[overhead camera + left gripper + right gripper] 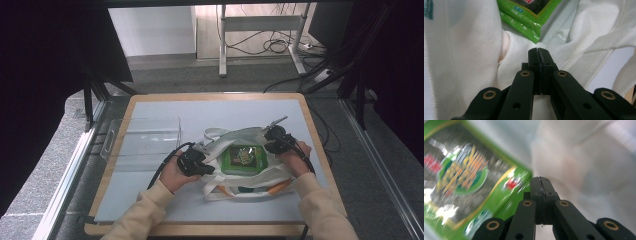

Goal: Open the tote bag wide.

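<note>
A white cloth tote bag (260,176) lies on the grey mat (210,107) with its mouth open upward. A green snack packet (243,158) rests flat inside it. My left gripper (209,169) is at the bag's left rim. In the left gripper view its jaws are shut (539,50), with the bag's cloth (461,62) behind them and the packet's corner (529,15) beyond. My right gripper (270,146) is at the bag's upper right rim. Its jaws are also shut (540,179), beside the blurred packet (466,182) and pale cloth (586,157). I see no cloth pinched in either pair.
A clear plastic tray (145,137) stands on the mat to the left of the bag. The wooden table edge (315,130) runs close to the right hand. Bare mat lies behind the bag and in front of it.
</note>
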Tool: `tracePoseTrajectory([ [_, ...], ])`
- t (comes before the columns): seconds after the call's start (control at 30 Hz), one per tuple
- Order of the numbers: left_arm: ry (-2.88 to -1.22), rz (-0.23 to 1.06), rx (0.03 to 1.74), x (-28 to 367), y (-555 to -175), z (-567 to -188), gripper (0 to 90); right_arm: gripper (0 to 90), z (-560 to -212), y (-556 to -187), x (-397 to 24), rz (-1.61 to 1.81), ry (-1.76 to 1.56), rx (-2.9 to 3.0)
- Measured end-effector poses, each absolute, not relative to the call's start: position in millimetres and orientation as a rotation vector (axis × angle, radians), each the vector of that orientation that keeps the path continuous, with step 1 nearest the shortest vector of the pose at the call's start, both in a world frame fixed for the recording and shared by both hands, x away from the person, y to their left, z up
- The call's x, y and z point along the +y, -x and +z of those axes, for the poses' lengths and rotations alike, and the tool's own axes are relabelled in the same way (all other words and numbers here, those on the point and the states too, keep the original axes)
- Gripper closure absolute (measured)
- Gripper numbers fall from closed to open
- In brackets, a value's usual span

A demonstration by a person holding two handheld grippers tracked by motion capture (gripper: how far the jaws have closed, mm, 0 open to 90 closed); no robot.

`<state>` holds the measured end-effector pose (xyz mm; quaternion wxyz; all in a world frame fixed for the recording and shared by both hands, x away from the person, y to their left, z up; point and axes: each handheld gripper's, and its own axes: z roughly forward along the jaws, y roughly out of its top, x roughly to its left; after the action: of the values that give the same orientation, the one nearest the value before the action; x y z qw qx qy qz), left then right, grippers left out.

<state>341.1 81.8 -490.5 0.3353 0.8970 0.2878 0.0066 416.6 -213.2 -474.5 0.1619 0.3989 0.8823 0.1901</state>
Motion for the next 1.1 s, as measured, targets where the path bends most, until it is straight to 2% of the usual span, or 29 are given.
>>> tracePoseTrajectory([
  [0.23, -2.34, 0.021, 0.75, 81.0, -340.5, -490.3, 89.9, 89.5, -486.7, -410.0, -213.7, 0.442, -1.126, 2.559],
  [0.6, -2.336, 0.01, 0.751, 83.1, -341.1, -490.8, 89.9, 89.6, -490.0, -419.0, -215.8, 0.351, -1.141, 2.46],
  [0.83, -2.337, 0.011, 0.752, 83.3, -340.5, -490.7, 89.9, 89.5, -489.4, -421.3, -218.6, 0.365, -1.162, 2.458],
  [1.1, -2.339, 0.005, 0.747, 83.3, -341.8, -490.9, 89.9, 89.5, -467.3, -394.4, -217.4, 0.581, -1.111, 2.496],
])
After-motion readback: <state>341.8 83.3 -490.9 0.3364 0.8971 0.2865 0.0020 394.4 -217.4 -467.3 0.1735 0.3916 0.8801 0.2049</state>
